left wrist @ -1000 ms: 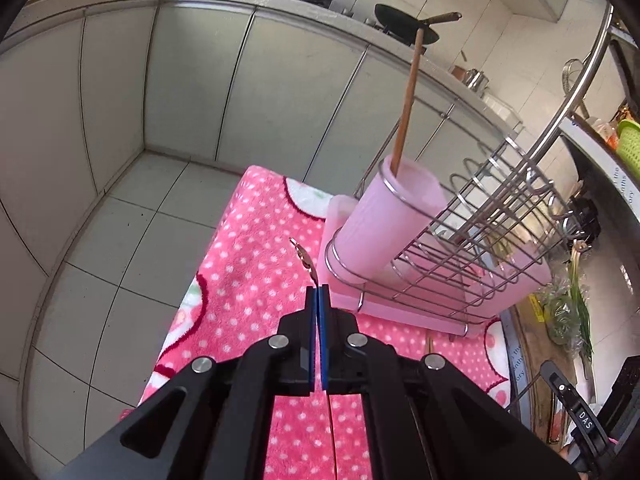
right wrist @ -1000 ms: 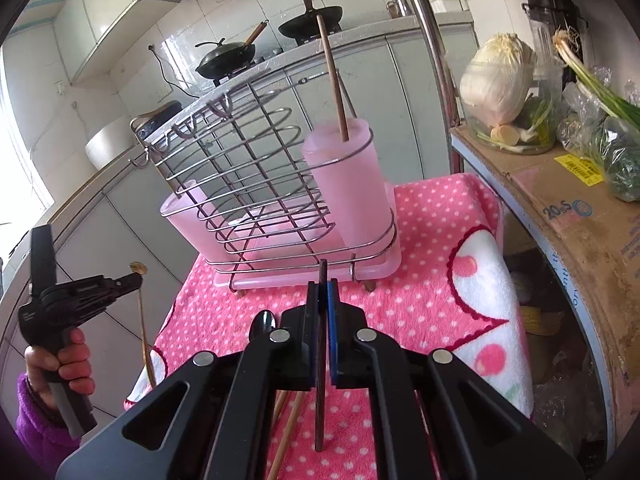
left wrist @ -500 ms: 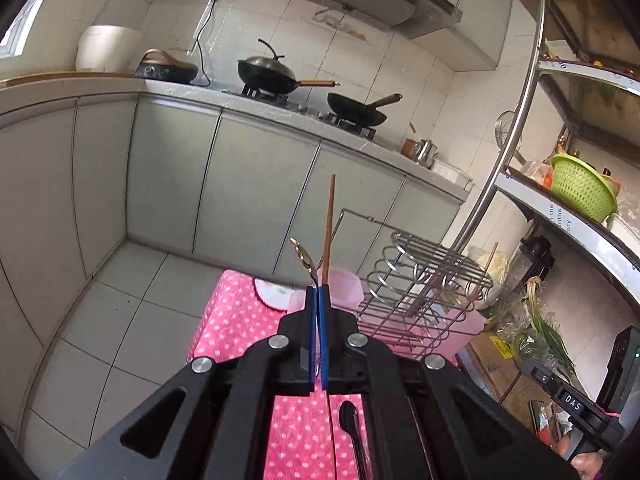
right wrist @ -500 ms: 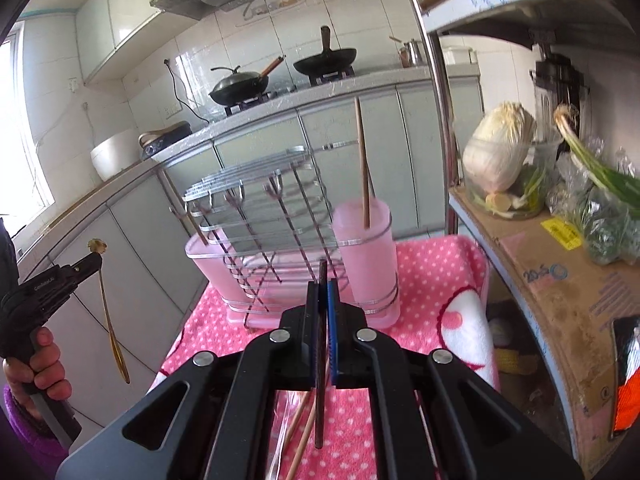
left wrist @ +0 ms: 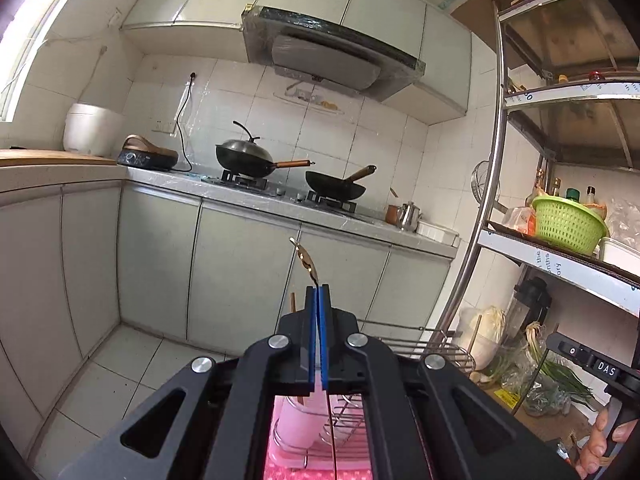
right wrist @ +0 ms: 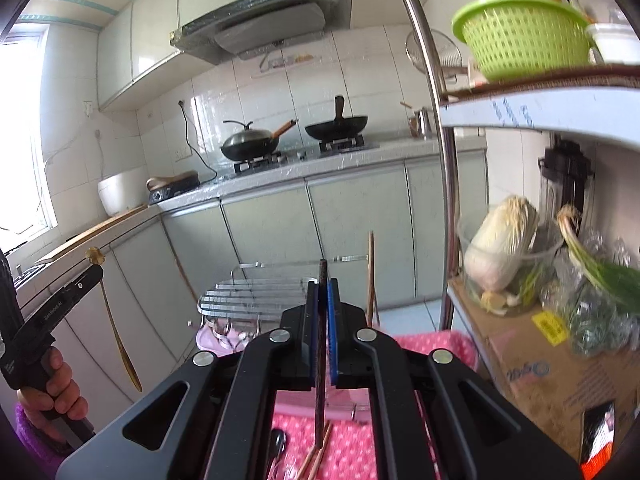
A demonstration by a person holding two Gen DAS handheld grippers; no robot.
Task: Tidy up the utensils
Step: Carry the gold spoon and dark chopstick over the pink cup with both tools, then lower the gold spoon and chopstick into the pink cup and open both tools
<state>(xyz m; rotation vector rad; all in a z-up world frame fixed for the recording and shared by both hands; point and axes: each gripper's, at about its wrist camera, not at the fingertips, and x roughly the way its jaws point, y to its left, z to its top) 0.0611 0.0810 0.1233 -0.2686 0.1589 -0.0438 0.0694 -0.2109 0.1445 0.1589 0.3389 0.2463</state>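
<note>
The gold spoon (right wrist: 120, 340) hung nearly upright from the left gripper (left wrist: 317, 292), its bowl downward and its ornamental handle end (left wrist: 304, 258) protruding above the blue pads (left wrist: 310, 340), which were pressed together on the thin handle. The dark chopstick (right wrist: 321, 344) also stood close to vertical, its upper end just above the right gripper (right wrist: 323, 286) and its lower end above the pink dotted cloth (right wrist: 348, 452); the jaws were clamped on its shaft. One wooden chopstick (right wrist: 371, 272) stood upright in the pink cup (left wrist: 298, 420) at the end of the wire dish rack (right wrist: 256, 292), which sat on the cloth. More chopsticks (right wrist: 316, 456) and a black spoon (right wrist: 276, 446) lay on the cloth below the right gripper. Background: grey-green cabinets (left wrist: 160, 260), a counter with two woks (left wrist: 336, 188) on a stove, a range hood (left wrist: 320, 56), a metal shelf (right wrist: 540, 104) bearing a green basket (right wrist: 520, 44), and a cabbage (right wrist: 500, 252) beside spring onions (right wrist: 600, 272). A hand (right wrist: 56, 392) gripped the left tool's handle
</note>
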